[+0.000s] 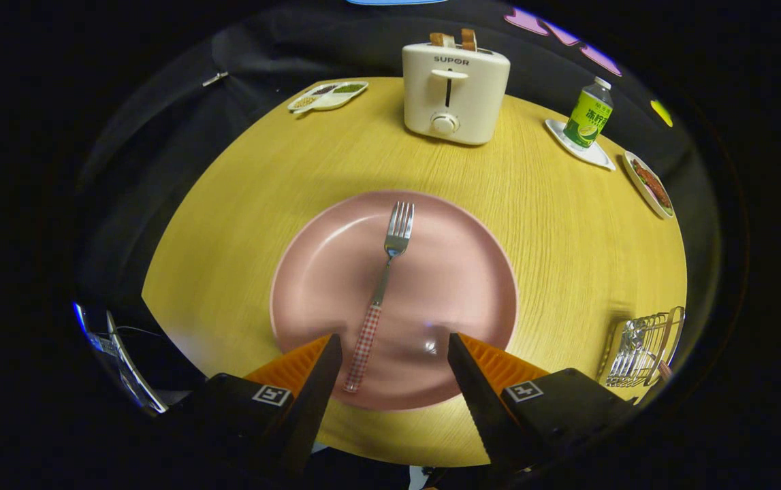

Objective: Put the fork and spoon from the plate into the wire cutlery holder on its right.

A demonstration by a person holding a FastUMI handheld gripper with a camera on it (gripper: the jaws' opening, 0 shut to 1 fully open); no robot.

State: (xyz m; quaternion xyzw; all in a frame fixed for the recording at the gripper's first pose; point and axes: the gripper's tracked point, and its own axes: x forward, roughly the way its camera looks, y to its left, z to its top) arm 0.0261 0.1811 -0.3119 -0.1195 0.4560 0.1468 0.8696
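Note:
A pink plate (458, 231) lies on the round wooden table just ahead of my fingers. On it rests a fork (382, 289) with a red-and-white checked handle, tines pointing away from me. The handle's end lies between my fingertips, closer to the left one. My gripper (393, 347) is open above the plate's near rim, touching nothing. To the right, near the table's edge, stands the wire cutlery holder (639, 350); a handle seems to lean inside it.
Beyond the plate stands a white toaster (453, 92) with bread in its slots. A divided snack dish (327, 96) is at the far left. A green bottle (588, 114) on a white coaster and a small food dish (649, 184) sit far right.

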